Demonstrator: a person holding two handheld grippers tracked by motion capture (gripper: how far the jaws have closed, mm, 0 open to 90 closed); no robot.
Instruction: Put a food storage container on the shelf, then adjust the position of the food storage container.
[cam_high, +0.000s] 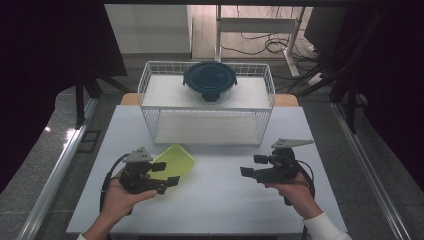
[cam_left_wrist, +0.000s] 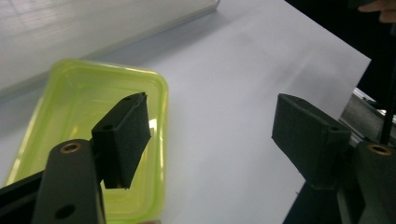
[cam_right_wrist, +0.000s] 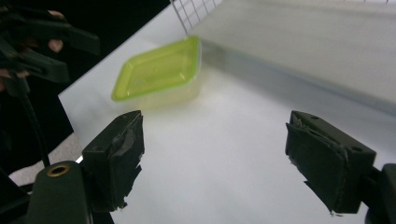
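Observation:
A lime-green rectangular container (cam_high: 176, 159), lidless and empty, sits on the white table (cam_high: 220, 205) in front of the wire shelf. My left gripper (cam_high: 166, 174) is open just right of it, held by a hand. In the left gripper view the container (cam_left_wrist: 70, 102) lies behind the left pad, and the left gripper (cam_left_wrist: 215, 135) holds nothing. My right gripper (cam_high: 253, 165) is open over bare table to the right and points left. In the right gripper view the right gripper (cam_right_wrist: 222, 156) is empty and faces the container (cam_right_wrist: 159, 72) farther off.
A white wire shelf (cam_high: 207, 105) stands at the table's back, with a round glass container with a dark lid (cam_high: 210, 80) on its top level. Its lower level is bare. The wire shelf's edge (cam_right_wrist: 196, 11) is near the green container. Dark curtains flank the table.

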